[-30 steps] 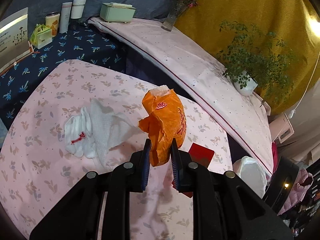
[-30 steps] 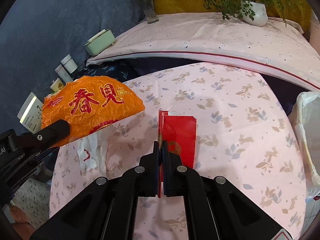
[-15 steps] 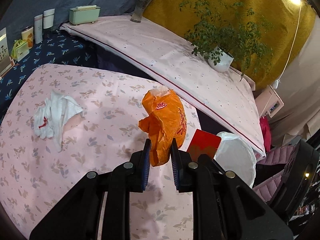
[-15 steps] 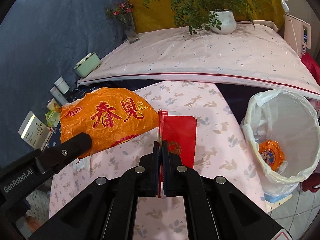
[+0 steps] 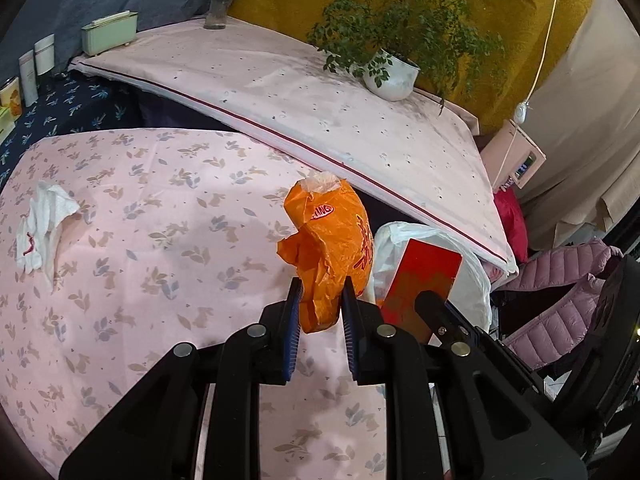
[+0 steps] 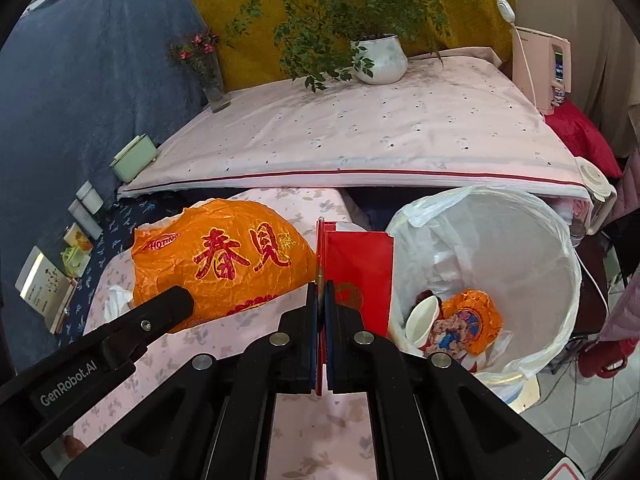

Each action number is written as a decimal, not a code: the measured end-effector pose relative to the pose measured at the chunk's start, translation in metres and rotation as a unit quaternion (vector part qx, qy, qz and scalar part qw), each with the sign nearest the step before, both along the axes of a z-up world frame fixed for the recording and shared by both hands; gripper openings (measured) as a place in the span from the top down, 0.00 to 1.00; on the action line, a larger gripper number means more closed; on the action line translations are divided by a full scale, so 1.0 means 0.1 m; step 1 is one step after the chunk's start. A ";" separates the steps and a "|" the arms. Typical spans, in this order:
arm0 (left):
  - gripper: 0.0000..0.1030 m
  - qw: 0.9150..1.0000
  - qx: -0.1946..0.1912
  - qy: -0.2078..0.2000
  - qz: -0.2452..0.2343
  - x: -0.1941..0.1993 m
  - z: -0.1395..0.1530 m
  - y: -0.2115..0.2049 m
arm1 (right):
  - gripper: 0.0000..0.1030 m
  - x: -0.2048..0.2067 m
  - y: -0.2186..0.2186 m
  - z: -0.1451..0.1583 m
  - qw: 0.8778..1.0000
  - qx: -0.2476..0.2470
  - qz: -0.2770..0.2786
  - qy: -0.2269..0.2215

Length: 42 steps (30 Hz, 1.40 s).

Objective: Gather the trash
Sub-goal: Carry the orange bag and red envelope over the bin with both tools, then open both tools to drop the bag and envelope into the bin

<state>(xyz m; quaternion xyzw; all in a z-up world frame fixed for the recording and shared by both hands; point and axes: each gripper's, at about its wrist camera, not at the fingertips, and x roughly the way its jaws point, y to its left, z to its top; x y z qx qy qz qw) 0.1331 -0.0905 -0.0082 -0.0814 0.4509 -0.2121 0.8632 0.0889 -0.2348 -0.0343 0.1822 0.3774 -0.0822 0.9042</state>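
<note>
Left claw (image 5: 319, 311): clamped on the orange snack bag (image 5: 330, 256), gripping its lower crumpled end; the bag stands up out of the pads, off the cloth.
Right claw (image 6: 320, 312): pressed together on the red envelope (image 6: 358, 276), pinching its left edge so the flat face hangs toward 3 o'clock.
Orange snack bag, right view (image 6: 224, 264): at 9 o'clock of the envelope, just beside it, above the floral cloth.
Bin (image 6: 560, 240): white-lined, at 3 o'clock of the right claw, past the worktop edge; its mouth is open and unobstructed.
Already in the bin: a paper cup (image 6: 422, 316) and an orange printed wrapper (image 6: 468, 320) lie at the bottom, with some other scraps I cannot make out.
Worktop (image 5: 160, 280): round, floral pink cloth; mostly bare.
Left on the worktop: a crumpled white tissue (image 5: 42, 228) with a red mark, at 9 o'clock in the left view, well apart from both claws.
Progress: by my reading past the midpoint; some trash is binned, two pieces are in hand near the bin, one piece is not yet picked up.
Next, as a judgement: carry both pieces over the liner's mouth and release them, then go for the tissue.
Risk: the light bag may cling to a pad or drift and miss the rim.
</note>
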 end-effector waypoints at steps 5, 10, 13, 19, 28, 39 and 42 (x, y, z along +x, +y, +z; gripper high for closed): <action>0.82 1.000 0.003 0.006 -0.026 -0.02 -0.07 -0.35 | 0.97 -0.05 -0.31 -0.06 1.000 -0.016 -0.019 0.007; 0.82 0.998 0.002 0.013 -0.056 -0.01 -0.14 -0.69 | 0.97 -0.11 -0.62 -0.12 0.999 -0.029 -0.041 0.015; 0.82 0.997 -0.003 0.023 -0.073 0.00 -0.21 -0.87 | 0.97 -0.13 -0.78 -0.16 0.998 -0.032 -0.055 0.020; 0.80 0.994 -0.006 0.030 -0.100 0.01 -0.28 -1.14 | 0.97 -0.16 -1.01 -0.22 0.996 -0.028 -0.075 0.025; 0.60 0.996 0.015 0.026 -0.079 0.08 -0.34 -1.17 | 0.91 -0.13 -1.12 -0.25 0.995 -0.029 -0.088 0.024; 0.60 0.998 0.036 0.006 -0.048 0.10 -0.30 -0.94 | 0.70 -0.11 -1.02 -0.19 0.995 -0.042 -0.089 0.017; 0.60 0.998 0.036 0.004 -0.045 0.09 -0.29 -0.88 | 0.68 -0.12 -0.98 -0.15 0.995 -0.044 -0.087 0.014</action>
